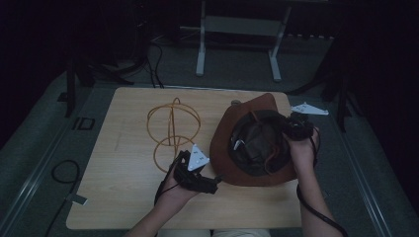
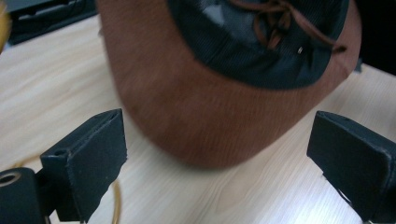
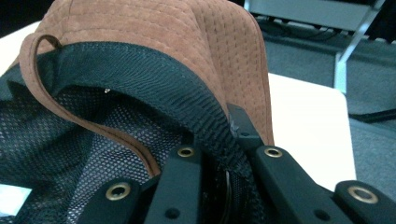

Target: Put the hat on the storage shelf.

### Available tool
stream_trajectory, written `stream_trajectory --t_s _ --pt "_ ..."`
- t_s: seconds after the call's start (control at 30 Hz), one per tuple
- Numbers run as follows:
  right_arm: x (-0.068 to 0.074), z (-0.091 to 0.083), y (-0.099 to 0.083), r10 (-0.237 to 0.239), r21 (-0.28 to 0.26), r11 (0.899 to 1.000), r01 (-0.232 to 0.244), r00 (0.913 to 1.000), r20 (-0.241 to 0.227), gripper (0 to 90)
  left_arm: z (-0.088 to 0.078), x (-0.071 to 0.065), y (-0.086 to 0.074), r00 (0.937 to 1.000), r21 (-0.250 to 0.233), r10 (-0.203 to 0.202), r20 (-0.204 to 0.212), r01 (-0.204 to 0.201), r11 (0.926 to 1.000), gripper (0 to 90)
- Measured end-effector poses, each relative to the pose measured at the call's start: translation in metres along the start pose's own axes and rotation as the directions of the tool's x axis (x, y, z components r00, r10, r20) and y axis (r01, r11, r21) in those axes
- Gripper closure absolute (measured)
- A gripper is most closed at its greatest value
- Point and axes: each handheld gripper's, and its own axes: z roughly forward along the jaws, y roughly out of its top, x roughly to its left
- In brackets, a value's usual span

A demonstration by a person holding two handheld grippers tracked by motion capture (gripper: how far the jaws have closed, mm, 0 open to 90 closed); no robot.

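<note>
While the brown hat point(image 1: 249, 143) is lying upside down at centre right of the high view, its brim reaching near the desk's point(image 1: 123, 197) right edge, the right gripper point(image 1: 296, 127) is pinching the hat's black mesh lining — fingers point(image 3: 275, 182) closed tight on it. The left gripper point(image 1: 195, 173) is hovering at lower centre, fingers point(image 2: 93, 158) spread wide and holding nothing — bare desk lying between them. A yellow wire frame point(image 1: 173, 129) is standing at centre left.

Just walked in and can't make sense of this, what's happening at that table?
A person is handling a brown hat that lies upside down on the wooden table. The right gripper is shut on its black mesh-lined edge. The left gripper is open near the brim, not touching it. A yellow wire stand sits to the hat's left.
</note>
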Motion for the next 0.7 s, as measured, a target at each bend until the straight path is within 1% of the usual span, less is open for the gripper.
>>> stream_trajectory --t_s 0.03,0.07,0.1,0.13,0.17,0.23,0.27,0.3,0.33,0.4,0.43,0.5,0.53,0.6,0.7 --pt "0.000 -0.003 0.000 0.007 -0.011 1.000 -0.007 1.0000 -0.002 84.7 0.002 -0.002 0.006 1.0000 -0.008 0.003 0.008 -0.003 1.0000 5.3" --pt "0.000 -0.003 0.000 0.007 -0.011 1.000 -0.007 1.0000 -0.002 84.7 0.004 -0.004 0.011 0.9999 -0.013 0.008 0.013 -0.008 0.9999 5.3" --pt "-0.001 -0.011 0.001 0.013 -0.034 0.999 -0.014 0.9999 -0.004 84.6 0.007 -0.007 0.018 0.9997 -0.013 0.023 0.011 -0.023 0.9997 5.3" --pt "-0.001 -0.011 0.001 0.013 -0.034 0.999 -0.014 0.9999 -0.004 84.6 0.009 -0.008 0.022 0.9995 -0.014 0.029 0.011 -0.029 0.9995 5.3" --pt "-0.001 -0.017 0.002 0.012 -0.044 0.999 -0.012 0.9999 -0.003 84.6 0.012 -0.009 0.028 0.9993 -0.015 0.035 0.011 -0.035 0.9993 5.3" --pt "0.000 -0.020 0.002 0.007 -0.049 0.999 -0.007 1.0000 0.002 84.6 0.018 -0.010 0.038 0.9990 -0.018 0.043 0.007 -0.043 0.9989 5.3" --pt "0.000 -0.022 0.002 0.005 -0.052 0.999 -0.004 1.0000 0.002 84.6 0.021 -0.011 0.042 0.9989 -0.018 0.046 -0.003 -0.046 0.9988 5.3" --pt "0.000 -0.025 0.002 0.003 -0.054 0.999 -0.003 1.0000 -0.002 84.6 0.025 -0.011 0.048 0.9990 -0.025 0.044 -0.004 -0.044 0.9987 5.3" --pt "0.001 -0.030 0.003 -0.015 -0.057 0.998 0.016 0.9998 0.013 84.6 0.028 -0.011 0.052 0.9989 -0.021 0.045 -0.010 -0.045 0.9988 5.3" --pt "0.001 -0.031 0.003 -0.012 -0.057 0.998 0.012 0.9999 0.011 84.5 0.033 -0.012 0.060 0.9982 -0.019 0.056 -0.022 -0.056 0.9982 5.3" --pt "0.002 -0.034 0.003 -0.016 -0.063 0.998 0.017 0.9997 0.019 84.5 0.037 -0.012 0.064 0.9977 -0.020 0.058 -0.035 -0.059 0.9981 5.8" --pt "0.002 -0.036 0.002 -0.013 -0.072 0.997 0.014 0.9996 0.027 84.5 0.043 -0.013 0.073 0.9980 -0.027 0.049 -0.039 -0.051 0.9984 6.6" --pt "0.002 -0.036 0.002 -0.013 -0.072 0.997 0.014 0.9996 0.027 84.5 0.047 -0.013 0.077 0.9975 -0.029 0.049 -0.050 -0.050 0.9983 6.6" --pt "0.001 -0.039 0.000 -0.006 -0.082 0.997 0.009 0.9995 0.032 84.5 0.056 -0.014 0.084 0.9966 -0.018 0.050 -0.065 -0.051 0.9985 6.7" --pt "0.000 -0.041 -0.002 0.006 -0.088 0.996 -0.004 0.9996 0.027 84.5 0.070 -0.013 0.091 0.9946 0.015 0.050 -0.091 -0.048 0.9987 6.7"
